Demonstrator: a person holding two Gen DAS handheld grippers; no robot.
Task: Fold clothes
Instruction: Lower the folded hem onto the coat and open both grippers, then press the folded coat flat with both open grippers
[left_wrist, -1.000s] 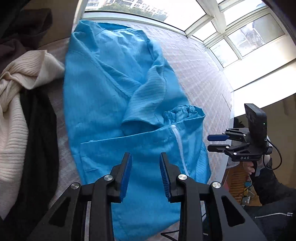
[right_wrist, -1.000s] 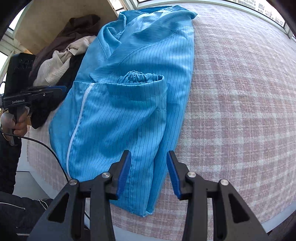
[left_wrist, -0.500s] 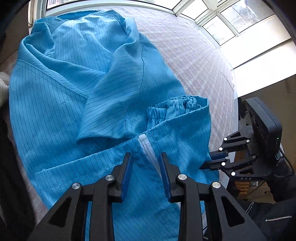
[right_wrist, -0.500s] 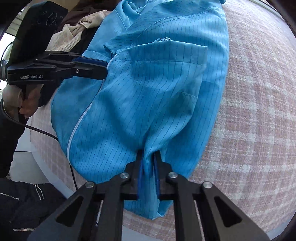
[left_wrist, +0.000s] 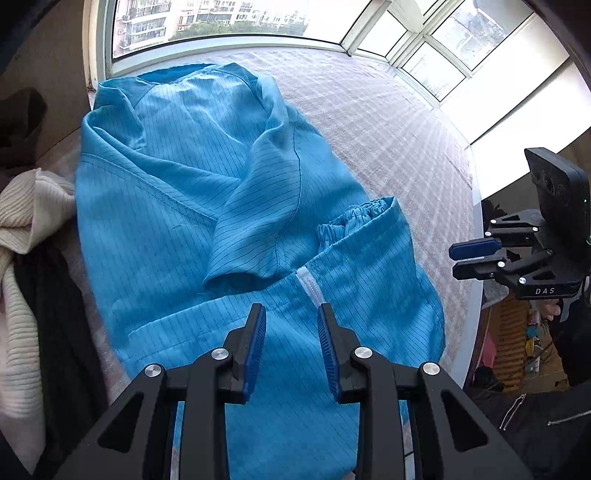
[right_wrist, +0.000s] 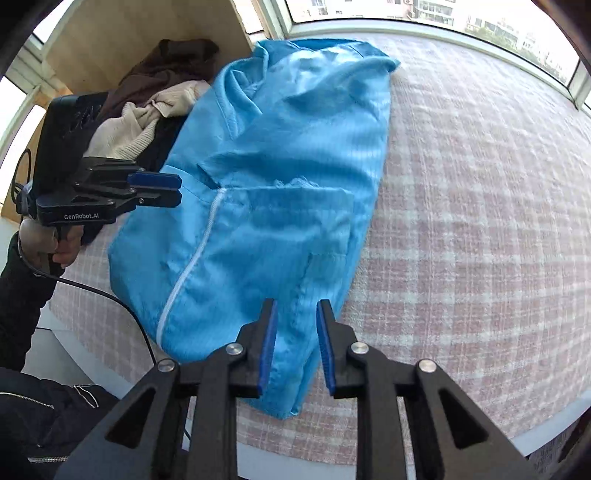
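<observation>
Half a second ago the right gripper (right_wrist: 294, 345) was pinched shut on the near edge of the blue jacket (left_wrist: 207, 206); now its fingers stand parted with the cloth's edge lying loose between and under them, gripping nothing. Both cameras have also pulled back, so more of the garment and the pink checked cover (right_wrist: 480, 221) on the bench shows.

Over the lower front of the jacket the left gripper (left_wrist: 291, 345) hovers, its fingers apart as well and empty, just short of the white zip (left_wrist: 309, 286).

As for the jacket itself, it lies lengthwise on the cover, collar toward the window, the bottom part doubled up over the body and one sleeve folded across, its gathered cuff (left_wrist: 351, 218) tucked at the fold line. This could be a fold half made or one just laid down; the pictures do not settle which.

Several things could go wrong from here. Smooth, thin cloth like this may let the upper layers slide when only the top one is pinched, opening the fold. The near corner sits close to the bench edge and could drag over it. A pile of other clothes (left_wrist: 26, 258) touches the jacket's far side, so a wide sweep may snag the cream knit or pull it along.
</observation>
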